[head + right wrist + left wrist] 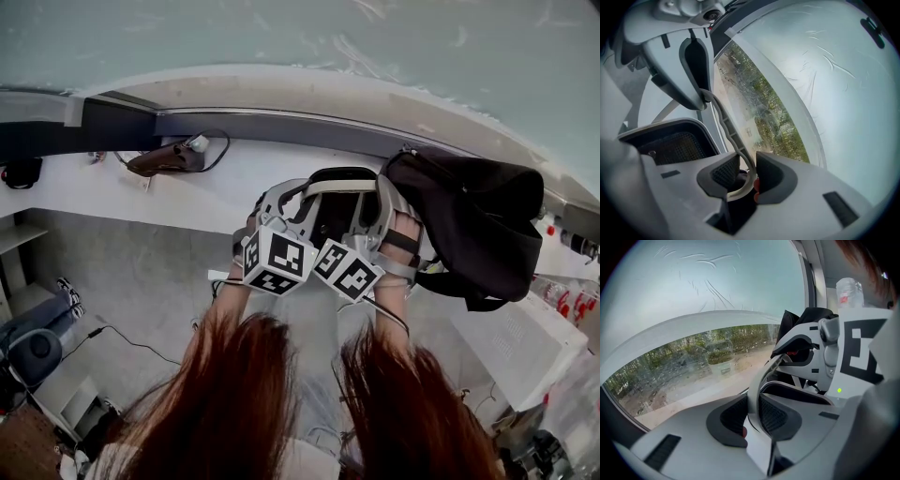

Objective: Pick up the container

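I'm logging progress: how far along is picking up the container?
Done: the left hand-held gripper and right hand-held gripper are each clamped on the light handle of the container. In hand: it hangs between them, seemingly off any surface, before the window. Left: likely only carrying it onward.

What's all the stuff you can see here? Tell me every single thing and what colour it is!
container: one, grey rim with black mesh inside, hanging between the two grippers
handle: one, white, curved, on the container, pinched by both grippers
bag: one, black, on the white ledge, right side
brown thing: one, with a cable, on the ledge, left side; cannot tell what it is
bottle: one, clear with a red label, far right in the left gripper view
window: one, curved, trees outside
left gripper: one, grey-white, shut on the handle
right gripper: one, grey-white, shut on the handle
hair: long, reddish-brown, bottom of the head view
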Tool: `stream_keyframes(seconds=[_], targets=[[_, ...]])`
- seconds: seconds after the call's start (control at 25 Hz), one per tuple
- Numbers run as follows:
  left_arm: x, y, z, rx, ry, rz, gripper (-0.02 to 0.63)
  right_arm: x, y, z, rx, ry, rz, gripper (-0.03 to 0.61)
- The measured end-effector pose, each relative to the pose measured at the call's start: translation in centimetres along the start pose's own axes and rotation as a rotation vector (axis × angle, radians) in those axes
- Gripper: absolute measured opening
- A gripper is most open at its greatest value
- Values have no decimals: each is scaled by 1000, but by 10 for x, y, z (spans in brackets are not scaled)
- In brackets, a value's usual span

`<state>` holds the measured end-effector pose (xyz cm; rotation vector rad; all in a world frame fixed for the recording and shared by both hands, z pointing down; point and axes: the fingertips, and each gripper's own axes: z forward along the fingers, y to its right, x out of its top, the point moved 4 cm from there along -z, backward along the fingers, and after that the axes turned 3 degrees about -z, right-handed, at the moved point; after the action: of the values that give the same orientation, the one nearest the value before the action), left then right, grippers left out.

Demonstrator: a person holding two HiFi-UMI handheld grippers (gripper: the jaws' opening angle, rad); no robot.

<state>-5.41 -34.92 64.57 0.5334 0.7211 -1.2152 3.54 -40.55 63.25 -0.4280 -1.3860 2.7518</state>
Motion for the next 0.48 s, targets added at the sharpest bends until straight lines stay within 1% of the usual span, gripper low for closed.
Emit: stream_keyframes(seconds=[0.16,0.48], targets=[[0,4,-6,5,6,4,80,-1,0,-8,-24,-7,9,117],[1,14,-17,-12,0,51,80,-6,-1,-24,-50,-20,18,115]])
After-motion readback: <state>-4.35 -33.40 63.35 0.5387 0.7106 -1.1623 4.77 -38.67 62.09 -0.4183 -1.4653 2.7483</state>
